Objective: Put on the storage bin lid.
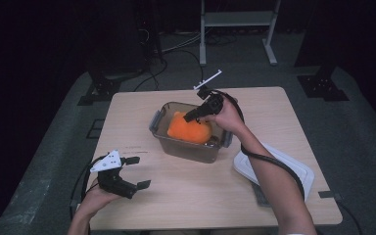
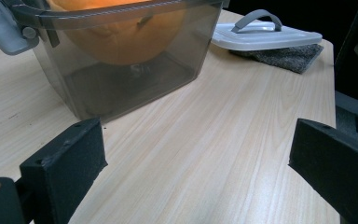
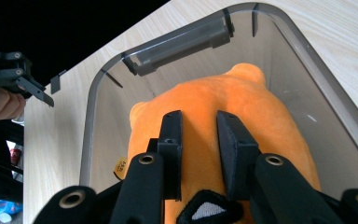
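The right gripper (image 3: 199, 140) is down in the grey plastic bin (image 1: 162, 139) at frame centre, jaws pinching the orange plush toy's (image 3: 242, 102) back. Release or lift looks next. The left gripper (image 1: 132, 172) waits lower left, jaws apart.

1. The orange plush toy (image 3: 223, 116) hides most of the floor of the grey container (image 3: 307, 56); the right gripper view's bottom edge cuts off the toy's near end.
2. In the left gripper view the container's rim runs off the top edge.
3. The white lid (image 1: 293, 166) lies partly under the person's forearm in the high view.
4. Whether the right gripper's (image 3: 199, 135) pads press the plush cannot be told.
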Motion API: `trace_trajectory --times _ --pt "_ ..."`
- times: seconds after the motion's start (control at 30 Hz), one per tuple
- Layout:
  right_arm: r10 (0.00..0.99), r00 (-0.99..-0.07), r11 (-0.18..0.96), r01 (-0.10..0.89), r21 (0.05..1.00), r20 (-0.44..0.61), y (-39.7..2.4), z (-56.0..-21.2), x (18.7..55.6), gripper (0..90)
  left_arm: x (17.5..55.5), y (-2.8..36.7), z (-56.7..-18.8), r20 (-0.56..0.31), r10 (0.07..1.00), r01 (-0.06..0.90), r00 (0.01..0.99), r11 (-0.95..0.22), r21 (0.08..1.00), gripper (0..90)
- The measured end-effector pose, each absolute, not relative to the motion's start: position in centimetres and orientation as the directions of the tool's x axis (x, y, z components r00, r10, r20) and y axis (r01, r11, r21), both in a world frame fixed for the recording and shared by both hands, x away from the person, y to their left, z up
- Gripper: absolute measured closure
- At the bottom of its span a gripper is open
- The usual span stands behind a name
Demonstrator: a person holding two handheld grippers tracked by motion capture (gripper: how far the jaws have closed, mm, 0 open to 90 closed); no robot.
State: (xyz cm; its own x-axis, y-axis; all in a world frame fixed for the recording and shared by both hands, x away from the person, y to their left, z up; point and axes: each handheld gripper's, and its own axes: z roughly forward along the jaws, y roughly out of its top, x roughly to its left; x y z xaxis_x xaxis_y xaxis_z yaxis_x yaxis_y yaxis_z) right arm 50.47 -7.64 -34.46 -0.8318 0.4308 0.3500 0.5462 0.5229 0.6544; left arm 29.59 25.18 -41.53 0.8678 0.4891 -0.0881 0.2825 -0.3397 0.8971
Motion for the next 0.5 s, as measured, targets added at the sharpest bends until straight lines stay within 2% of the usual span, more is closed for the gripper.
trace_trajectory --times 0.5 --pt "0.432 -0.831 0.550 0.550 0.628 0.350 -7.33 -35.16 50.36 72.7 29.61 25.21 -41.49 -0.088 0.490 0.282 0.867 -0.337 0.898 2.9"
